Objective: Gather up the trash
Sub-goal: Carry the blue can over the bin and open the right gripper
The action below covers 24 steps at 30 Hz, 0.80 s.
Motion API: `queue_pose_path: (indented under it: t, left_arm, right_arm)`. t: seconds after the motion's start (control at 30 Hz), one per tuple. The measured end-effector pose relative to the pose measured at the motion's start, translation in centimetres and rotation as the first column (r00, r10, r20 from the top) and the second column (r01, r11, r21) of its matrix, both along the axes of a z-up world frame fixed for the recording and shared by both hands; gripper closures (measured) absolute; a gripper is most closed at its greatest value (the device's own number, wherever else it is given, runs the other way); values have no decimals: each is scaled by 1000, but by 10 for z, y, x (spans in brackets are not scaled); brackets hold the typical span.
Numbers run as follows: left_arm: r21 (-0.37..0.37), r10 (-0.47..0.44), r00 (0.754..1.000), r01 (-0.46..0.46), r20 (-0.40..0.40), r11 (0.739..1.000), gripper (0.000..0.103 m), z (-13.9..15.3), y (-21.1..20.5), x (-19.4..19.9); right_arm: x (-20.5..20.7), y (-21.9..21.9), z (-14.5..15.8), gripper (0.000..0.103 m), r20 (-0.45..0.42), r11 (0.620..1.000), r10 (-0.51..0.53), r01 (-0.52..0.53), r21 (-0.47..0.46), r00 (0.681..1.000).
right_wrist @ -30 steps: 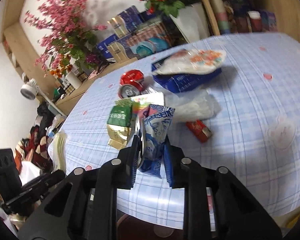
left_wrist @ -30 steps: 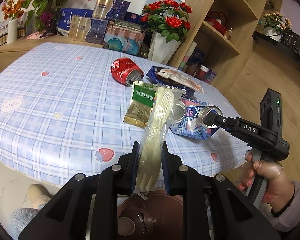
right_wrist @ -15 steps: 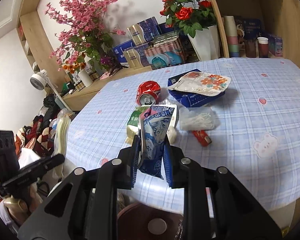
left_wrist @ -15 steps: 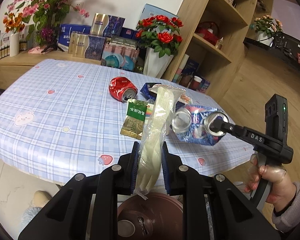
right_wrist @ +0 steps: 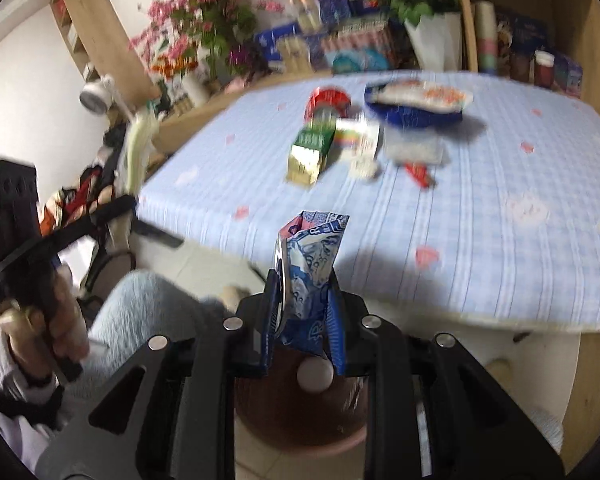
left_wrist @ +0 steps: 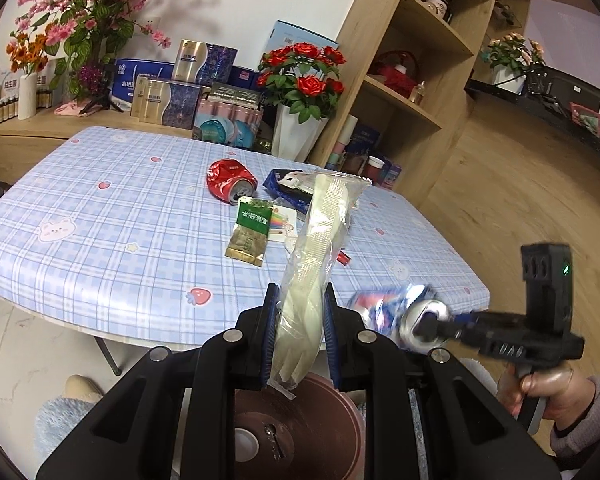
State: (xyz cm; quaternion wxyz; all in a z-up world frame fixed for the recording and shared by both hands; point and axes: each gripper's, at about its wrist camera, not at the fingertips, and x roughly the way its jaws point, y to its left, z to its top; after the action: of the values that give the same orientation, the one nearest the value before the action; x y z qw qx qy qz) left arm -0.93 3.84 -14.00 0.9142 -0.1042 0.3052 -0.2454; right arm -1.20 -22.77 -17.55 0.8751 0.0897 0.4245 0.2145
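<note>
Left wrist view: our left tongs (left_wrist: pixel 298 330) clamp the glove packet (left_wrist: pixel 320 248), right tongs (right_wrist: pixel 302 312) clamp the blue wrapper (right_wrist: pixel 312 264); either could miss the bin (left_wrist: pixel 300 432) at lower centre if released off-centre.

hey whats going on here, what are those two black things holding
A person is clearing trash off the blue checked table with a handheld tool in each hand. The left tool is shut on a clear packet of plastic gloves; the right tool is shut on a crushed blue can. Both are off the table, above a brown bin on the floor. On the table lie a red can, a green sachet and other wrappers.
</note>
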Motion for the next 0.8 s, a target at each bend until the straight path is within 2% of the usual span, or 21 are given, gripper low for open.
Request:
queue_pose_path:
  t: [0.13, 0.23, 0.3, 0.43, 0.5, 0.6, 0.8]
  left_arm:
    - [-8, -10, 1000, 10, -1, 1000, 82, -1, -1, -6]
    - [-7, -15, 1000, 15, -4, 1000, 82, -3, 0, -9]
    - [-10, -19, 1000, 19, -6, 1000, 82, -4, 0, -9]
    - [-12, -30, 999, 30, -11, 999, 82, -6, 0, -10]
    - [-10, -40, 999, 40, -16, 999, 82, -9, -2, -10]
    - [-4, -57, 998, 57, -25, 998, 82, -14, -4, -10]
    - [8, -75, 995, 76, -67, 997, 82, -30, -12, -10]
  right_arm:
    - [-5, 8, -24, 78, -97, 1000, 21, -22, -9, 995]
    - [-3, 14, -35, 74, -138, 1000, 29, -29, 5, 990]
    - [-3, 16, -37, 63, -142, 999, 30, -27, 28, 989]
    - [0, 16, -25, 42, -79, 999, 14, -12, 32, 997]
    - [0, 12, -13, 21, -15, 999, -32, 32, 2, 999]
    - [3, 4, 3, 8, 61, 995, -90, 92, -28, 994]
    - [21, -11, 32, 6, 152, 976, -179, 195, -95, 972]
